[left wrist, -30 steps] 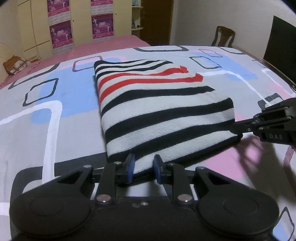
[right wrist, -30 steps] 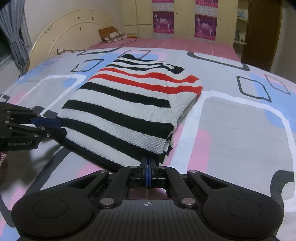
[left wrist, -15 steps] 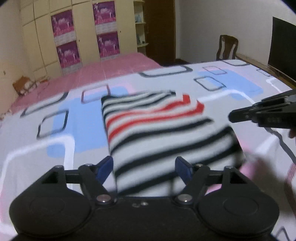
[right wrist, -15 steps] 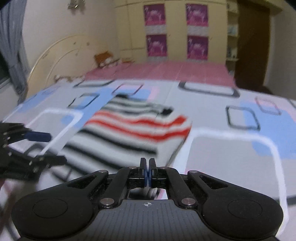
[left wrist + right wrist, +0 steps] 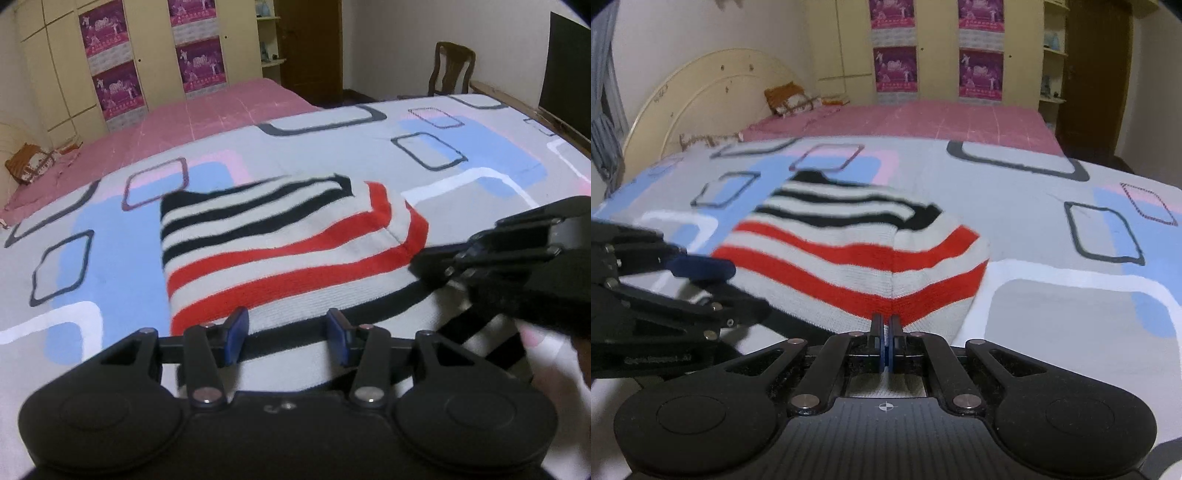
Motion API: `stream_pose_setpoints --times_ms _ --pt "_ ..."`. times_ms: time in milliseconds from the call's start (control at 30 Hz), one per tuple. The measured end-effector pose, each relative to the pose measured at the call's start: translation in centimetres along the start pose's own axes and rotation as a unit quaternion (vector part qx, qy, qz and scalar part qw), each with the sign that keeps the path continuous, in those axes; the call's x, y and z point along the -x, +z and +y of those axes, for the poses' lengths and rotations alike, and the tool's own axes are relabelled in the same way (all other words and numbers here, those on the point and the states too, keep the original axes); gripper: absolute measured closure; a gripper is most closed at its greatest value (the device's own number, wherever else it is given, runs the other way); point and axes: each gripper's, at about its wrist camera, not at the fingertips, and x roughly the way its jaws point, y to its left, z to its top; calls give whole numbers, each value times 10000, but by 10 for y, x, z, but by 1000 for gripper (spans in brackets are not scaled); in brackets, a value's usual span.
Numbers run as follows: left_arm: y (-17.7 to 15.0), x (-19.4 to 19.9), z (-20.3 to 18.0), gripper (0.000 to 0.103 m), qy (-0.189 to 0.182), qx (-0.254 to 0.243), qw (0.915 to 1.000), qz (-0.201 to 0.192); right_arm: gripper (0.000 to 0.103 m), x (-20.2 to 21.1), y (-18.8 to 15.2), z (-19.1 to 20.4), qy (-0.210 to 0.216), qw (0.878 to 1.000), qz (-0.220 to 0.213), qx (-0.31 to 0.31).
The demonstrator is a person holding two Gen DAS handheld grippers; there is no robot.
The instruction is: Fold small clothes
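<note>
The left gripper (image 5: 288,334) sits at the bottom middle of its view. Its two blue pads are apart and are closing in. The top (image 5: 288,254) shows in the gap behind them, but I cannot tell if any cloth is really between the pads. Nothing is pinched yet.

The right gripper (image 5: 885,338) sits at the bottom middle of its own view. Its pads are almost together, and they are just starting to part. A bit of cloth shows right under them, but I cannot tell if they hold it.

The top is a striped knit one, folded into a thick block. It lies on the bed cover (image 5: 110,229), in the middle of both views. In the left view its black stripes are in the upper part and its red stripes come lower, near the gripper. Its stripes run side to side, tilted up to the right. A seam (image 5: 893,266) runs straight up the picture from the right gripper.

Both grippers are at the near edge of the top, one on each side. So the top lies straight ahead of each, going up and away in the picture. The right one looks a little closer to the cloth. I think the next move would start from this near edge, with both working together.
</note>
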Motion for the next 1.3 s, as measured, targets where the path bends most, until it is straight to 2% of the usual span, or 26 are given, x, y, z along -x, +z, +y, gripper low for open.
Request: stream_pose_setpoints --times_ms 33,67,100,133,200,267,333,467,567,667,800,900,967,1033,1167,1233,1300 --pt "-2 7 2 32 85 -15 9999 -101 58 8 1 -5 17 9998 -136 -107" --pt "-5 14 5 21 230 -33 9994 -247 36 17 -1 -14 3 9992 -280 -271" --pt "-8 19 9 11 315 -24 9988 -386 24 23 -3 -23 57 9983 -378 -430" --pt "-11 21 15 12 314 28 9986 -422 24 26 -4 -36 154 9968 -369 -688" --pt "-13 15 34 13 141 303 9993 -165 25 28 -6 -66 548 9891 -209 -1351" --pt "-18 9 55 17 -128 787 9968 -34 27 19 -13 -98 1089 9690 69 -2218" --pt "-22 2 74 22 -419 1336 9901 115 27 9 -19 -120 1553 9456 242 -2847" --pt "-27 -10 94 23 -807 1965 9769 249 27 -10 -25 -136 2109 9168 581 -3340" --pt "-26 -20 101 19 -962 2151 9713 338 27 -25 -24 -134 2326 9053 935 -3430" --pt "-26 -26 106 19 -1154 2264 9663 406 27 -33 -20 -129 2287 9106 1031 -3284" --pt "-25 -34 111 28 -1467 2394 9587 447 27 -40 -13 -127 2395 9104 1132 -3179" --pt "-23 -39 111 28 -1529 2373 9583 433 27 -43 -7 -115 2443 9166 1199 -2929" --pt "-25 -41 113 28 -1601 2402 9565 418 29 -45 1 -105 2344 9259 1215 -2702" --pt "-27 -44 115 28 -1685 2428 9545 402 38 -49 4 -97 2212 9330 1236 -2555" --pt "-28 -52 114 28 -1778 2454 9522 385 46 -49 11 -75 1753 9530 1225 -2146" --pt "-23 -51 109 36 -1714 2309 9570 367 59 -45 14 -59 1405 9666 1207 -1770" --pt "-18 -45 104 45 -1667 2096 9630 315 65 -36 16 -45 1227 9737 1117 -1563"
